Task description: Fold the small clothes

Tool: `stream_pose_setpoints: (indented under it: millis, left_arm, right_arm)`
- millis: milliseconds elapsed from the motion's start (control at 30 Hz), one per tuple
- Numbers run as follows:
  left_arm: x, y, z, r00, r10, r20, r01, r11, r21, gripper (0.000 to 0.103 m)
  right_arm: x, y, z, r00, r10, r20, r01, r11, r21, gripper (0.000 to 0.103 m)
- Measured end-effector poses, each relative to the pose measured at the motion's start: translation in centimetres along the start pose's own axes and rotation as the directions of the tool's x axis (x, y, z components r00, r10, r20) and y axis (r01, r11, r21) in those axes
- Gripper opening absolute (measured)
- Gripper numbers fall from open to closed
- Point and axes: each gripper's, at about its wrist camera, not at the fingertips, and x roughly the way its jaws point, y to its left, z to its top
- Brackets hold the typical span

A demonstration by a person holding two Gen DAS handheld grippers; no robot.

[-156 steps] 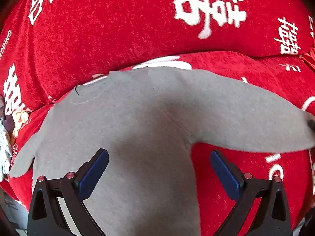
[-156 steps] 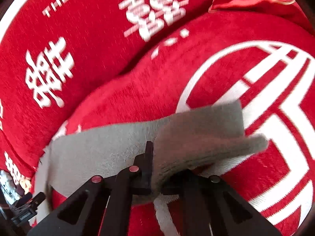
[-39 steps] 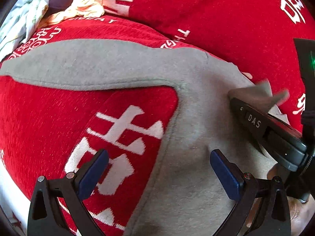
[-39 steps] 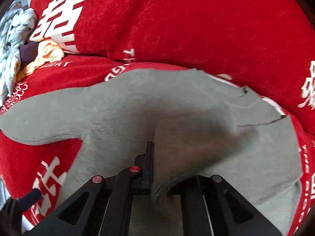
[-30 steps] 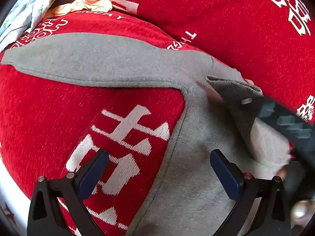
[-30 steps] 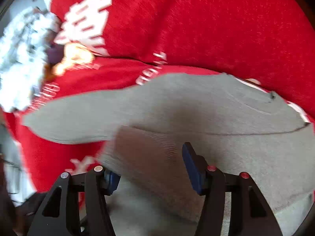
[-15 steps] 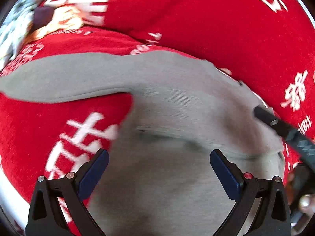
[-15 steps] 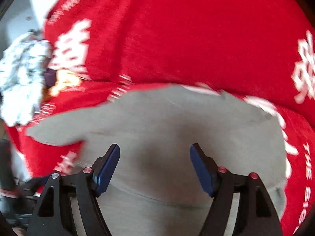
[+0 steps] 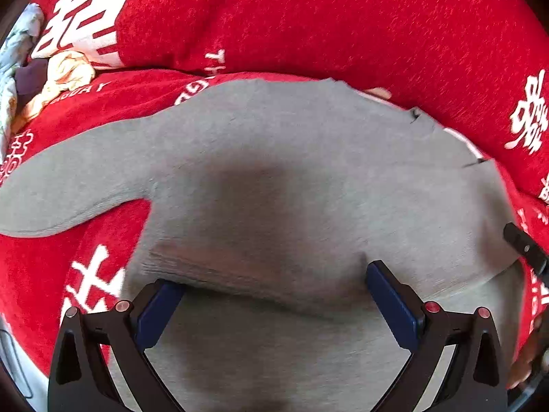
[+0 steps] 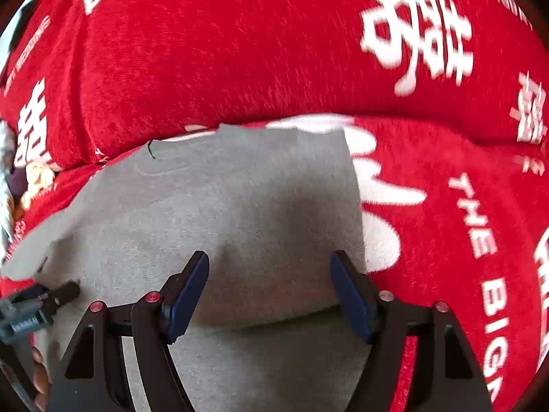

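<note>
Both sets of fingers wide open, holding nothing: next, pinch left sleeve (image 9: 68, 178) at cuff with left gripper (image 9: 274, 305), fold across grey top (image 10: 219, 213) to mirror right side, right gripper (image 10: 271, 292) clear.

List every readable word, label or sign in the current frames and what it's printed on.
"THE BIG": white letters on the red plush seat cover, right wrist view; it runs on out of frame.
Large white double-happiness characters: red plush back cushion, both views.
"TH...": red cover, left wrist view, cut off by the grey long-sleeved top.
Small label on the other tool: too blurred.
</note>
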Motion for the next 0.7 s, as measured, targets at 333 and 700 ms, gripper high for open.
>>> stream_pose_setpoints:
  millis: [333, 700]
  left_arm:
    - [0.7, -1.7, -0.2, 0.998, 0.056, 0.001, -0.056, 0.997, 0.051, 0.103]
    - [-2.3, -1.7, -2.8, 0.997, 0.047, 0.067, -0.051, 0.997, 0.064, 0.103]
  right_arm:
    - [3.2, 4.1, -1.3, 0.996, -0.063, -0.062, 0.057, 0.994, -0.098, 0.082]
    - [0.3, 5.8, -4.6, 0.993, -0.015, -0.114, -0.001, 0.990, -0.140, 0.083]
